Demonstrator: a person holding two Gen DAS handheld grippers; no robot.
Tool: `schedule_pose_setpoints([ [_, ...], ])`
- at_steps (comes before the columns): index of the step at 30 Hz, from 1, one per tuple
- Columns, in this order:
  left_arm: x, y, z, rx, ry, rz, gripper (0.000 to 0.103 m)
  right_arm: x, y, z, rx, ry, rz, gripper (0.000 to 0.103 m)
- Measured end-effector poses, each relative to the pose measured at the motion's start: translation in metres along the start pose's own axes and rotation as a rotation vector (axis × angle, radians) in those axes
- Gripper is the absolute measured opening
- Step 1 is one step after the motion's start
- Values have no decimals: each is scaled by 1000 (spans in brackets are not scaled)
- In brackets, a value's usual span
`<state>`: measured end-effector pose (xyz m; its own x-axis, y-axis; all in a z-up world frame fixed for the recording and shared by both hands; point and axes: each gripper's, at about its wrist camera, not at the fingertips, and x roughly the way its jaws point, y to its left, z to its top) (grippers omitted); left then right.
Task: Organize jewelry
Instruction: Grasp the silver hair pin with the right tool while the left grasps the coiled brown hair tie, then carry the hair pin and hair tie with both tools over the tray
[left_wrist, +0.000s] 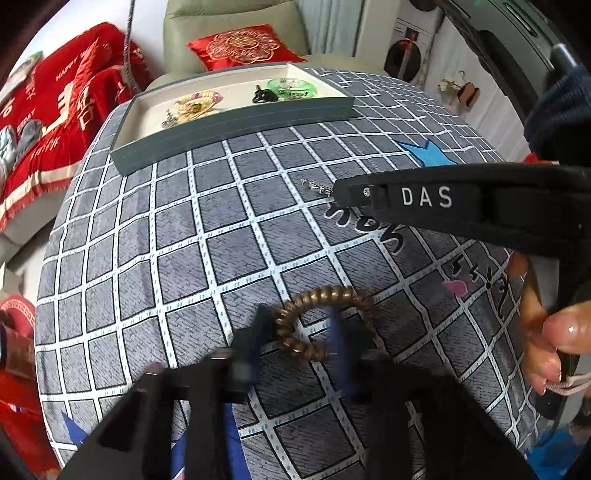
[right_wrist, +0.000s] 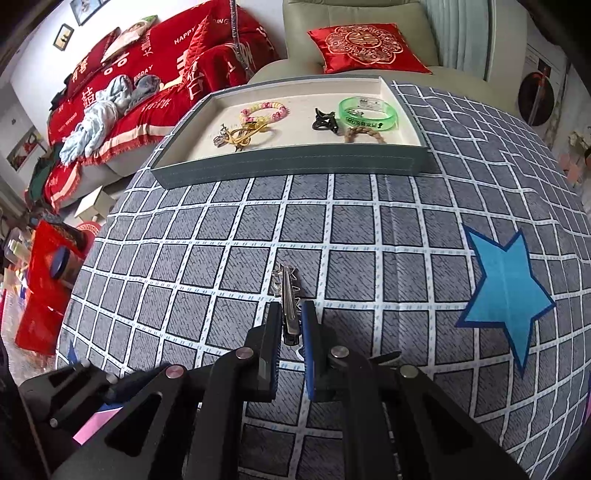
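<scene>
The silver metal hair clip (right_wrist: 288, 302) lies between the right gripper's (right_wrist: 291, 325) parted fingers, which should clench squarely mid-shaft, while the left gripper (left_wrist: 295, 332) straddles, unclosed, the brown spiral hair tie (left_wrist: 325, 325).

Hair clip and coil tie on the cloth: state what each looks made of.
Hair clip: apparently metal, silvery and shiny, with thin flat blades catching light. Coil tie: probably plastic, bronze-brown and slightly glossy, wound in telephone-cord spirals.

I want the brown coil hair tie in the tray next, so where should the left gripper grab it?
Grip the near arc of the coil hair tie, coming straight down. It lies flat on the tablecloth as an open ring, and the left gripper already has one finger inside and one outside that arc, so closing should pinch the cord.
</scene>
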<state>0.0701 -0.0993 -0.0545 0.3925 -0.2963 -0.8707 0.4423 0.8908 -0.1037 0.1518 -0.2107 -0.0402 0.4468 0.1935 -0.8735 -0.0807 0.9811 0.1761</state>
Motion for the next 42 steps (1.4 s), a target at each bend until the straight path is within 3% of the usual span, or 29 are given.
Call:
schedule_pose_setpoints([
  [1, 0, 1, 0, -1, -1, -4, 30, -1, -1, -1, 3, -1, 1, 12],
  [3, -2, 7, 0, -29, -4, -35, 28, -2, -3, -1, 9, -3, 3, 12],
  [6, -6, 15, 0, -65, -13, -63, 28, -5, -4, -3, 16, -9, 6, 12],
  [22, -26, 51, 14, -133, -83, -61, 28, -14, -12, 1, 49, -33, 24, 12],
  [30, -25, 60, 16, -147, -88, -62, 28, 4, -8, -4, 30, 44, 57, 13],
  [32, -24, 61, 16, -151, -86, -62, 28, 10, -6, -5, 20, 57, 36, 25],
  [33, -23, 62, 17, -153, -87, -61, 28, 11, -6, -5, 16, 57, 29, 45],
  [35, -24, 64, 16, -156, -88, -61, 28, 13, -4, -4, 8, 49, 28, 56],
  [40, -24, 70, 15, -163, -88, -55, 28, 21, 15, -1, -94, 64, -47, 54],
  [41, -24, 70, 15, -165, -88, -54, 28, 23, 19, -1, -117, 67, -74, 50],
  [42, -24, 71, 15, -167, -87, -52, 28, 23, 24, -2, -145, 66, -108, 36],
])
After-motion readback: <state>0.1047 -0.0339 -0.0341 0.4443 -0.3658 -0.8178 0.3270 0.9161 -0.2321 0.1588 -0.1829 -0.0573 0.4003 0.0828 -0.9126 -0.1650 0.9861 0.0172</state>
